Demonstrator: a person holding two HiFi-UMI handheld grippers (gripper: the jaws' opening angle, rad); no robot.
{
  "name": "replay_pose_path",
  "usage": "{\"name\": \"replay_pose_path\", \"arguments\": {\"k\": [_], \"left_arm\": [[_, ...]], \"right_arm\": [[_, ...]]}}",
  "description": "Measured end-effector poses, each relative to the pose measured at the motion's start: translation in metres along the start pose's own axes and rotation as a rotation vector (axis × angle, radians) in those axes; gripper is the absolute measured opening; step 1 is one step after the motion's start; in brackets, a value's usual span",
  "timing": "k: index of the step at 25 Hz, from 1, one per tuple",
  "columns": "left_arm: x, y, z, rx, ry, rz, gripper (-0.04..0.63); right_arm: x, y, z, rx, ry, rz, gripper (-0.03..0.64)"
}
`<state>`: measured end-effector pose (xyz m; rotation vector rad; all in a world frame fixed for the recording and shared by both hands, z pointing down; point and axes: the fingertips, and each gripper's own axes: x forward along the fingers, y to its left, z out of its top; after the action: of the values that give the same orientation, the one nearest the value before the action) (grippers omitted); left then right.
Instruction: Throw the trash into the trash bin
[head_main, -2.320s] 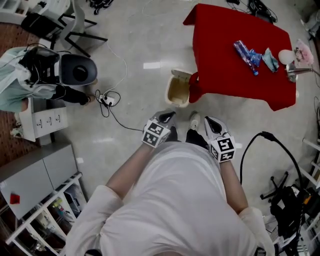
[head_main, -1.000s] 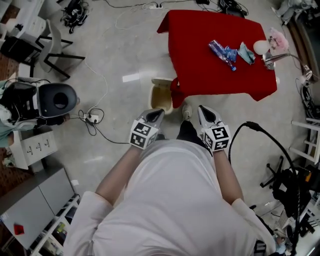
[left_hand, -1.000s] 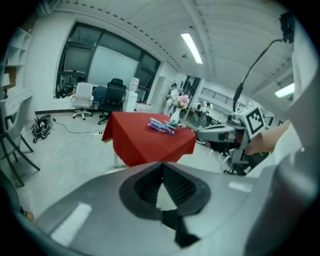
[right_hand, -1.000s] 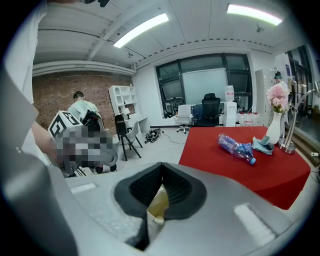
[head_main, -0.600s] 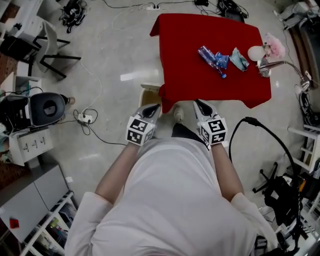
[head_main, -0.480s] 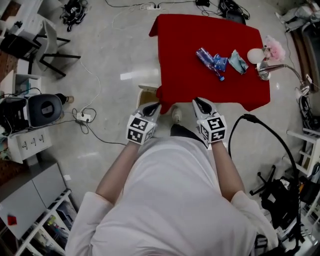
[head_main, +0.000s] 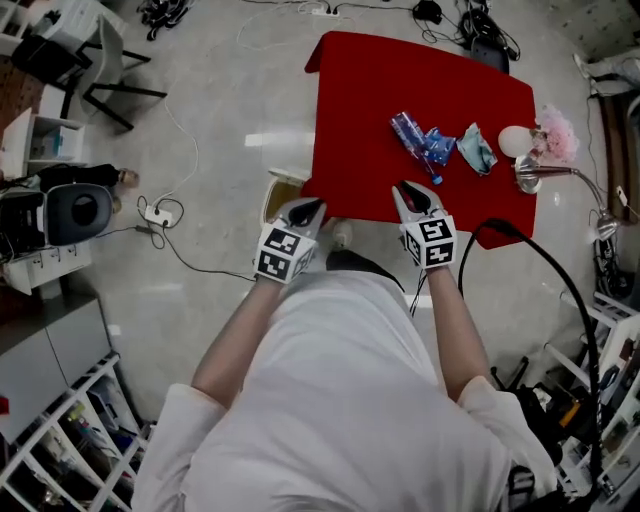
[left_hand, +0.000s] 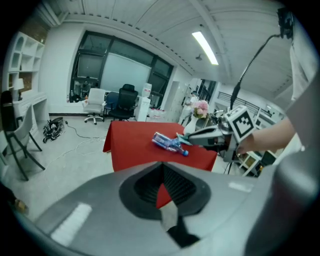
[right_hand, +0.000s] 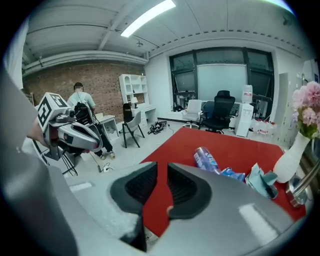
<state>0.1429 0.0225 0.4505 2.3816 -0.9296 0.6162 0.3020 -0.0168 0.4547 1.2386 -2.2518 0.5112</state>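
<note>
1. Now the person stands right at the near edge of the red table (head_main: 370, 90); a second ago both grippers hung over bare floor short of it.
2. The right gripper (head_main: 408, 190) has come forward, so its tip lies over the table's near edge. Its jaws have just been opening and stand a narrow slit apart, with only the red cloth showing through them and nothing held.
3. The left gripper (head_main: 307, 208) has also come forward and sits at the table's near left corner. Its jaws are together and carry nothing.
4. The trash lies where it did before, well apart from both grippers. A crushed plastic bottle (head_main: 415, 135) with blue print lies near the middle of the table, and a crumpled teal wad (head_main: 476, 147) lies just to its right.
5. The beige trash bin (head_main: 272, 200) stands on the floor by the table's left corner. It showed more fully earlier, but the left gripper and the cloth corner now cover part of it.
6. A white vase of pink flowers (head_main: 548, 135) stands at the table's right edge, unchanged.
7. A black cable (head_main: 545, 260) arcs over the floor to the right of the person.
</note>
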Motion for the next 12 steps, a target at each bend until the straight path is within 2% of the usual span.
{"name": "replay_pose_path", "arguments": {"k": [7, 12], "left_arm": [[0.028, 0.005, 0.008, -0.026, 0.009, 0.043, 0.005], [0.046, 0.011, 0.015, -0.060, 0.013, 0.072, 0.005]], "right_arm": [[0.034, -0.070, -0.006, -0.007, 0.078, -0.020, 0.095], [0.059, -0.097, -0.013, -0.013, 0.134, -0.006, 0.106]]}}
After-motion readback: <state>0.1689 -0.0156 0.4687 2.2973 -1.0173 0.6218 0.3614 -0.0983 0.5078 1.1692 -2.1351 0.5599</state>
